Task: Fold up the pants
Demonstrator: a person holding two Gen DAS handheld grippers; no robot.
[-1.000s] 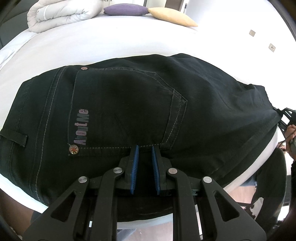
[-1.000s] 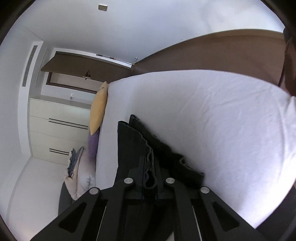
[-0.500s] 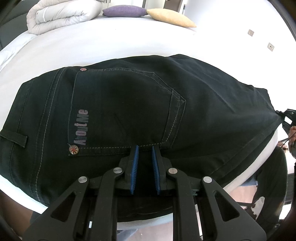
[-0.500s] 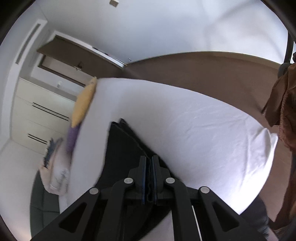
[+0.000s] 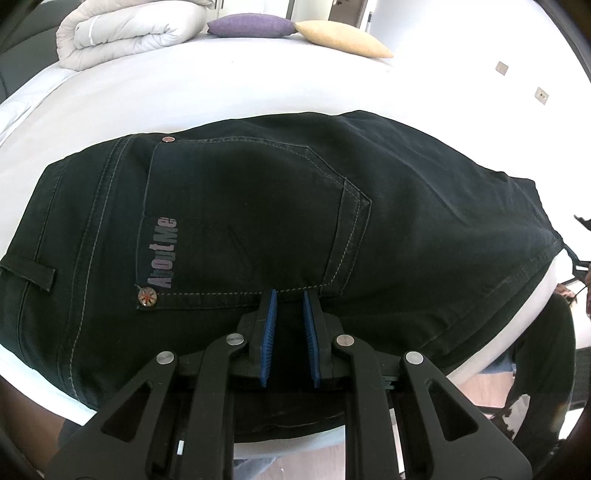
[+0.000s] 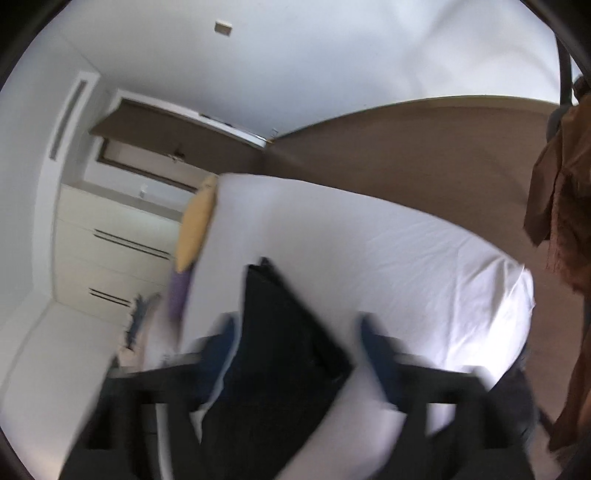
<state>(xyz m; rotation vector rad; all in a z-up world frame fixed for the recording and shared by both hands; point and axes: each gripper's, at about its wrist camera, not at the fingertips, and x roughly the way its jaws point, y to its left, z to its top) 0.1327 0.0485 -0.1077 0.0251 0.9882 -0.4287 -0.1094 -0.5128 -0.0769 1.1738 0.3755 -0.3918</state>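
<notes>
Pants (image 5: 258, 206): black denim, laid flat across the white bed (image 5: 184, 88), back pocket up, grey "AboutMe" lettering at 9 o'clock of the pocket. Left tongs (image 5: 288, 295): at 6 o'clock of the left view, blue pads standing a narrow gap apart over the denim below the pocket seam; whether cloth is pinched cannot be told. Right tongs (image 6: 295, 328): blurred, jaws opening wide, the pants end lying between them untouched. Folded duvet (image 5: 129, 33) at 11 o'clock; purple cushion (image 5: 251, 25) and yellow cushion (image 5: 343, 38) at 12 o'clock.
</notes>
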